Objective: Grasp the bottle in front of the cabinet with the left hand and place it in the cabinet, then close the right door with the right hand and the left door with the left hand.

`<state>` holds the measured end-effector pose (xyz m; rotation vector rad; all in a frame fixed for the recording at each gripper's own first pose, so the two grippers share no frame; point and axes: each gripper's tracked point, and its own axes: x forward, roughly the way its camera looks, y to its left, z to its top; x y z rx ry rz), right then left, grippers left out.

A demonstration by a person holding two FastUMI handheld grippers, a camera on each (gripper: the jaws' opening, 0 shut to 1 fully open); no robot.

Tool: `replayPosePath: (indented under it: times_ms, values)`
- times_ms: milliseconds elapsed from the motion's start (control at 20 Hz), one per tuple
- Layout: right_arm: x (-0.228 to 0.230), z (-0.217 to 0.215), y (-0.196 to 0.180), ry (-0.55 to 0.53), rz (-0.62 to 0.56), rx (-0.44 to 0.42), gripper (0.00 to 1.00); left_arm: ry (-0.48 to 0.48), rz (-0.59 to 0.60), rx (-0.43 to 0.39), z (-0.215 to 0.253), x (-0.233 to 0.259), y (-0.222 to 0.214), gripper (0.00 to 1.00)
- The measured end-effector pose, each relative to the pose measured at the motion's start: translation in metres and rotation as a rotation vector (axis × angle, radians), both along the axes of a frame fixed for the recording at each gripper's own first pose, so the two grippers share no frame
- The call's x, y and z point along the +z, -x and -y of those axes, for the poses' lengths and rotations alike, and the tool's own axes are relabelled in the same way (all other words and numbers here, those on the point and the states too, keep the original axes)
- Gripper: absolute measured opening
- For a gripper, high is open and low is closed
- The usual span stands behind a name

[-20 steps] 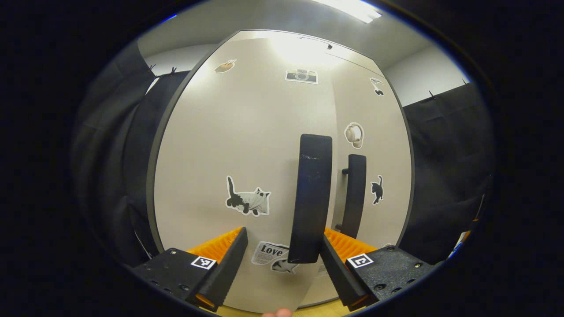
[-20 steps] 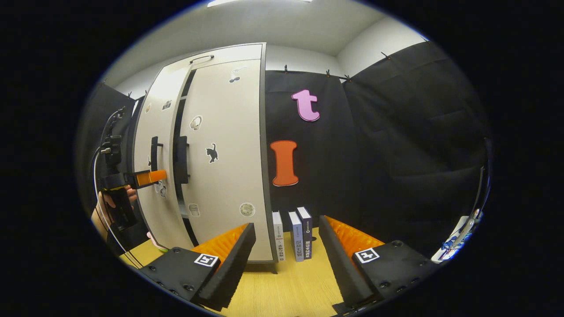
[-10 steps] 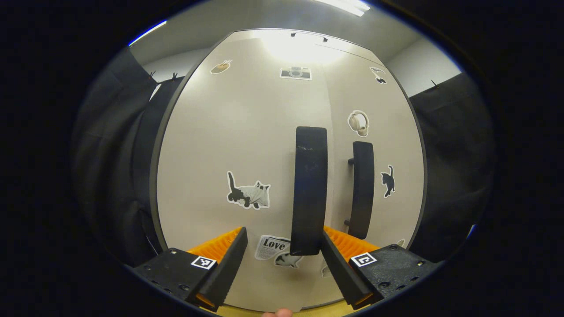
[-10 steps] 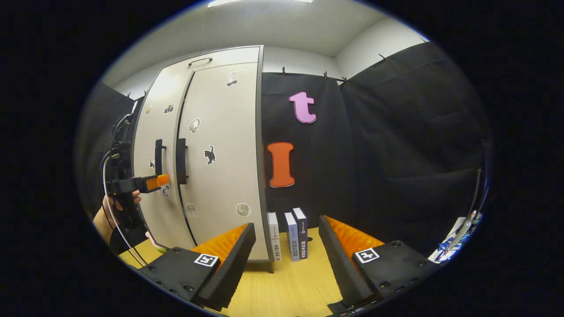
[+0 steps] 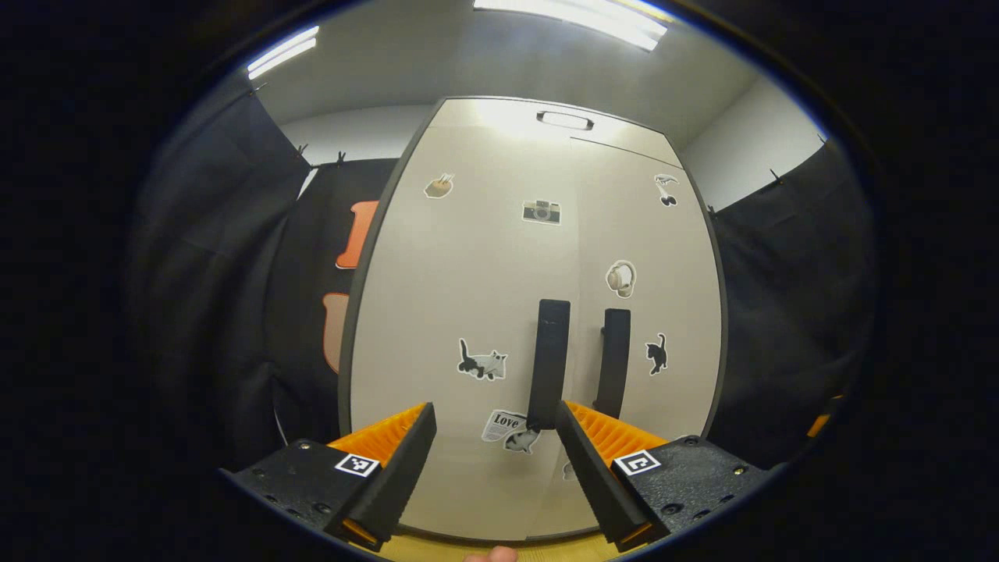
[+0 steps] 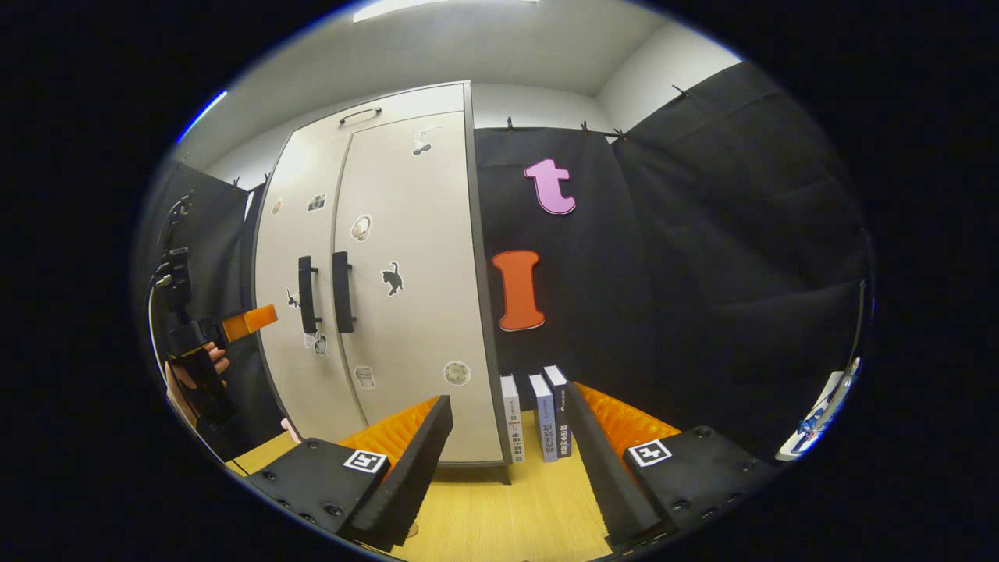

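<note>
The cream cabinet (image 5: 468, 289) stands with both doors shut, stickers on its front; no bottle is in sight. Its left handle (image 5: 549, 363) and right handle (image 5: 613, 362) are black bars side by side. My left gripper (image 5: 490, 449) is open and empty, a short way back from the left door, with the left handle seen between its fingertips. In the right gripper view the cabinet (image 6: 406, 234) is at the left. The left gripper (image 6: 234, 324), held by a hand (image 6: 187, 378), hangs in front of it. My right gripper (image 6: 507, 445) is open and empty over the wooden table.
Three books (image 6: 538, 417) stand upright on the wooden table (image 6: 499, 515) against the cabinet's right side. Black cloth walls close in the booth behind and to both sides. A cable hangs from the left gripper's handle.
The left door went from slightly ajar to fully shut. My left gripper then drew back from the left handle, so the cabinet looks smaller. The right gripper shifted only slightly.
</note>
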<state>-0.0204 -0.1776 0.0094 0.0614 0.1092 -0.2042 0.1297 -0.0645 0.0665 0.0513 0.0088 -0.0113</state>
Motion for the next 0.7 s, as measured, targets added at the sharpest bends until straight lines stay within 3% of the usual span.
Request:
replayPosePath:
  times_ms: [450,700]
  values:
    - [-0.011,-0.036,-0.020,-0.058,-0.010,0.112,0.97,0.025,-0.060,0.069,-0.015,-0.030,0.070,0.95]
    - [-0.014,-0.036,-0.015,-0.033,-0.020,0.106,0.96,0.040,-0.057,0.080,-0.011,-0.045,0.081,0.95]
